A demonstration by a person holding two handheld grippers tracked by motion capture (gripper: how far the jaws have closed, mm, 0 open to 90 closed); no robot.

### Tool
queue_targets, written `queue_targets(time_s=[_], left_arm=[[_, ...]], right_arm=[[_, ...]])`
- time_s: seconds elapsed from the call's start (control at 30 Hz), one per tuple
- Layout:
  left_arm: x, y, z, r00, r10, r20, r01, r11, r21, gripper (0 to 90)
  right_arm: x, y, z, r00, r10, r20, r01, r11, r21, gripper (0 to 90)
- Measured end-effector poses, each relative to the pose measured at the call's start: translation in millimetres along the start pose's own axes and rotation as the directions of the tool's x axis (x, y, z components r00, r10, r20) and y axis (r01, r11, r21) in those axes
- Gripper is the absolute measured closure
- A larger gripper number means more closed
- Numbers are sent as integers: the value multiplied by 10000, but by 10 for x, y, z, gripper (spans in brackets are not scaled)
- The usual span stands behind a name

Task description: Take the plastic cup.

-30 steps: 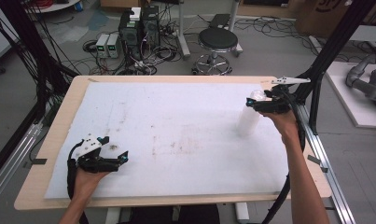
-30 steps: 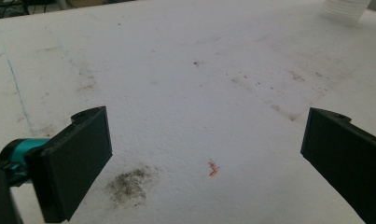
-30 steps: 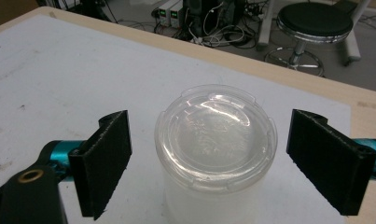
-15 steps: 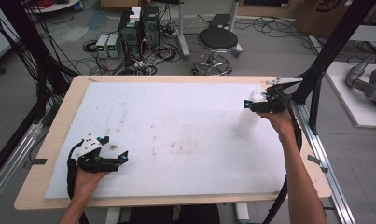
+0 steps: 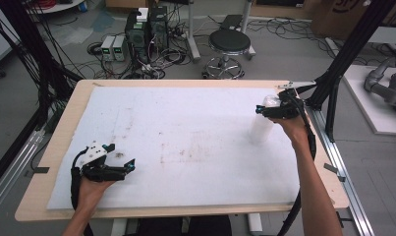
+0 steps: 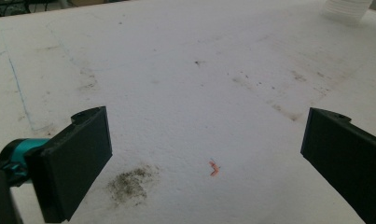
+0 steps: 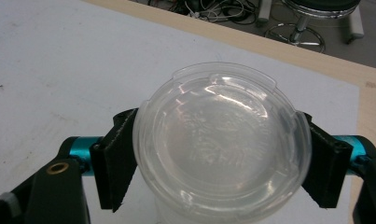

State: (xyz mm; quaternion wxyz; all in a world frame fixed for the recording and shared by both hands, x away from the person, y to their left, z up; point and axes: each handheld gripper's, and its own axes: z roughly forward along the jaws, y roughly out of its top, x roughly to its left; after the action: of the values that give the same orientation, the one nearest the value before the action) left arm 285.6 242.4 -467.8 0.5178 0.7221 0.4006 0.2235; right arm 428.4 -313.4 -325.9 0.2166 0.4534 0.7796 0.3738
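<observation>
Since the right gripper (image 7: 218,161) has just been closing on the lid rim of the clear plastic cup (image 7: 221,149), both pads now touching it, we judge the thin lid could buckle or pop off, or the tall cup (image 5: 262,123) tip at the far right of the tabletop (image 5: 185,83). We list the left gripper (image 6: 204,154), wide open and empty, near left. Foam sheet (image 5: 185,147) bare between them; nothing obstructs.
</observation>
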Motion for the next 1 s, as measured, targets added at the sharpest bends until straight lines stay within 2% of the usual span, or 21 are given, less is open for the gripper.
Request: queue_targets(time_s=[0.57, 1.0], left_arm=[[0, 1, 1, 10000, 2, -3, -2, 10000, 28, 17], [0, 2, 1, 10000, 4, -3, -4, 10000, 47, 17]], right_arm=[[25, 5, -12, 10000, -83, -31, 83, 9999, -128, 363], [39, 10, -17, 10000, -33, 68, 34, 9999, -102, 375]])
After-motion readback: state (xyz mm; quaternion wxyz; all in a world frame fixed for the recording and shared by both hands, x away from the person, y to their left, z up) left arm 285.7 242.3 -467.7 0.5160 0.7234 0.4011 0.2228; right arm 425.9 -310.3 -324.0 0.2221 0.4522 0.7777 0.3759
